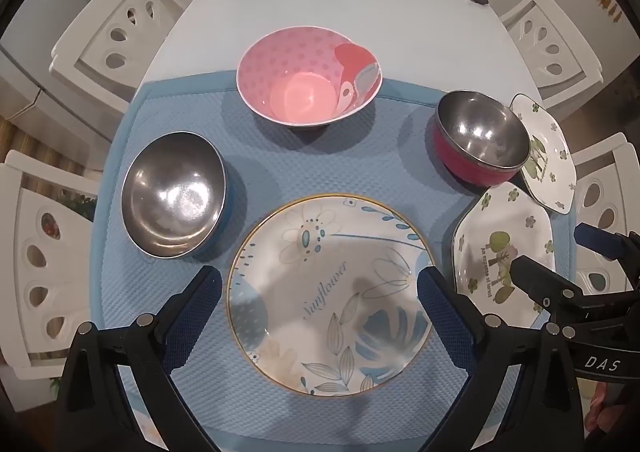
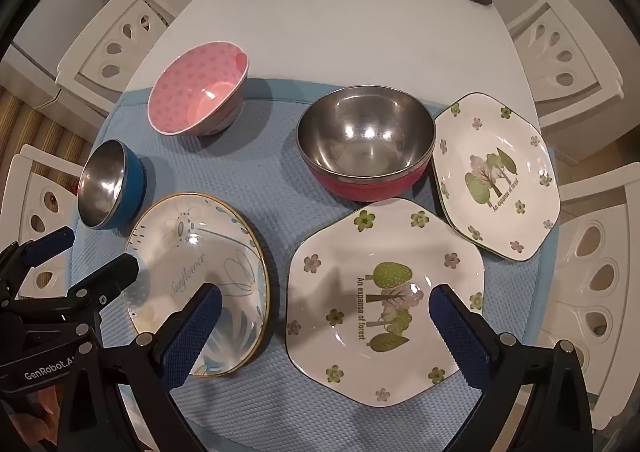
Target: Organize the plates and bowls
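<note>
Above blue mat (image 1: 280,180), both hand-held grippers wide, sunflower plate (image 1: 332,292), forest plate (image 2: 384,300)

Blue mat (image 2: 272,188): open strip down its middle, between round plate (image 2: 200,284) and near square plate (image 2: 384,300). Red bowl (image 2: 366,142) touches far square plate (image 2: 496,176), no gap. Blue bowl (image 2: 110,186) crowds the round plate's rim. Pink bowl (image 2: 198,90) stands apart. White table (image 2: 328,32) beyond: bare, wide passage.
</note>
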Motion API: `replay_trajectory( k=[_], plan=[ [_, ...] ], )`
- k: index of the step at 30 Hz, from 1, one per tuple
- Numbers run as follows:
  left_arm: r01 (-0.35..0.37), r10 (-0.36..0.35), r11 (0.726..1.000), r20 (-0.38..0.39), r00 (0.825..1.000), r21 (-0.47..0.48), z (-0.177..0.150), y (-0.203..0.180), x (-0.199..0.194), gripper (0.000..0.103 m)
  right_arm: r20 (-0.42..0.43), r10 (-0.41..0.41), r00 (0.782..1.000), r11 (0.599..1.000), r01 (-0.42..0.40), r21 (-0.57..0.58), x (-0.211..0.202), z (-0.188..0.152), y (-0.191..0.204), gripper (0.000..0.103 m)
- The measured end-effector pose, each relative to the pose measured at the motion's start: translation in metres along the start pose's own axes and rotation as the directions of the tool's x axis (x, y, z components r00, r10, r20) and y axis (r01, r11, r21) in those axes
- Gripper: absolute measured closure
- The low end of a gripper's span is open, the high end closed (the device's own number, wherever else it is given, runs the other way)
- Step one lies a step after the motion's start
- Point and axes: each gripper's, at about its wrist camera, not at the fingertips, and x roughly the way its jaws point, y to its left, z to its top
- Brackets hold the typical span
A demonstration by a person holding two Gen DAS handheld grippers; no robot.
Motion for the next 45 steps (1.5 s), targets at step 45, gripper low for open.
replay_trajectory(
  k=[45],
  plan=[
    [-0.075,0.075,0.997,0.018,0.997,0.006,-0.0011,0.0036,0.0015,0.005,-0.014,0.044,0.999,0.999,-0.044,0.012,0.0042,-0.0003,0.0062,0.000]
  ],
)
